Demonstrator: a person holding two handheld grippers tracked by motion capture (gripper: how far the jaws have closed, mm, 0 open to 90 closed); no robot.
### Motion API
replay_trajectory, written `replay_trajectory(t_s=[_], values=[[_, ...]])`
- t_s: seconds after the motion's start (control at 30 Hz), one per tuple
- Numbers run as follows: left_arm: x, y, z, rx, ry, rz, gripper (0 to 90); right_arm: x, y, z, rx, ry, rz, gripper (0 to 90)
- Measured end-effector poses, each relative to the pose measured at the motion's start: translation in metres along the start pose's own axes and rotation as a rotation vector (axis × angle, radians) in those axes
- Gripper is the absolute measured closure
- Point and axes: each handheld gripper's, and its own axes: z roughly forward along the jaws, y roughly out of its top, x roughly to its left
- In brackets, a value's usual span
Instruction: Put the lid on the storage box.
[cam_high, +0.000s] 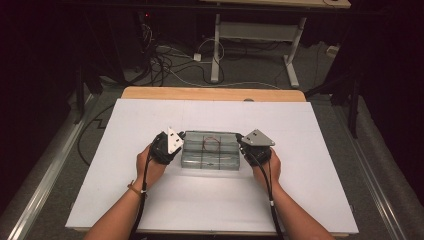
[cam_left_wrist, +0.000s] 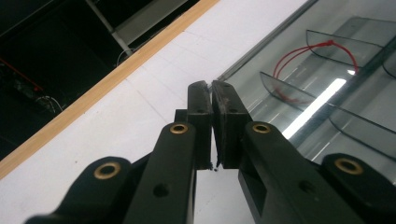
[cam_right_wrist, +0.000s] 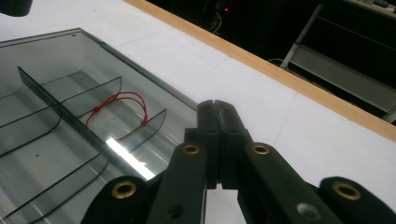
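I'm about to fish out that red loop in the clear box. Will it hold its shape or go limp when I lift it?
Probably limp: the red loop looks like thin cord with a small knot, lying flat in an uneven curve. It is likely very light, so it may snag on the clear dividers it lies across. The box looks rigid and smooth, so it may slide.

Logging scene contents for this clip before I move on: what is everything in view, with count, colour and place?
clear divided box: one, transparent grey, middle of the white sheet, between the two tongs
red cord loop: one, red, inside the box, in a middle compartment toward its far side
white sheet: one, white, covering the tabletop
table: one, wood edge showing at the far side
second table: one, pale frame, on the floor behind
cables: several, dark and white, on the floor behind
left tongs: one, black, shut, at the box's left end
right tongs: one, black, shut, at the box's right end
forearms: two, entering from the bottom
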Motion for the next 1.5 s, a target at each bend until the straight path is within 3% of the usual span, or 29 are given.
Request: replay_trajectory(t_s=[0.3, 0.57, 0.67, 0.73, 0.9, 1.03, 1.23, 1.4, 1.5], values=[[0.0, -0.004, -0.001, -0.012, -0.036, -0.019, 81.3, 0.001, -0.001, -0.004, -0.023, 0.025, 0.012, 90.0], [0.004, -0.009, -0.006, -0.032, -0.057, -0.023, 81.0, 0.002, 0.0, -0.013, -0.058, 0.051, -0.006, 84.5], [0.006, -0.012, -0.006, -0.023, -0.058, -0.018, 74.0, 0.001, -0.001, -0.015, -0.062, 0.064, -0.012, 81.3], [0.007, -0.013, -0.005, -0.028, -0.065, -0.02, 73.9, 0.001, -0.002, -0.016, -0.061, 0.072, -0.014, 80.7], [0.007, -0.012, -0.006, -0.042, -0.072, -0.003, 61.7, 0.001, -0.003, -0.017, -0.065, 0.073, -0.008, 72.3], [0.006, -0.011, -0.006, -0.039, -0.068, 0.0, 50.1, 0.0, -0.004, -0.016, -0.066, 0.056, 0.008, 55.6], [0.008, -0.011, -0.008, -0.054, -0.082, -0.029, 34.2, -0.003, -0.005, -0.016, -0.089, 0.091, 0.026, 37.9], [0.009, -0.01, -0.011, -0.069, -0.074, -0.048, 28.1, -0.002, -0.003, -0.017, -0.108, 0.113, 0.022, 27.9], [0.01, -0.009, -0.016, -0.102, -0.071, -0.062, 25.3, -0.001, -0.002, -0.02, -0.116, 0.139, 0.017, 24.3]])
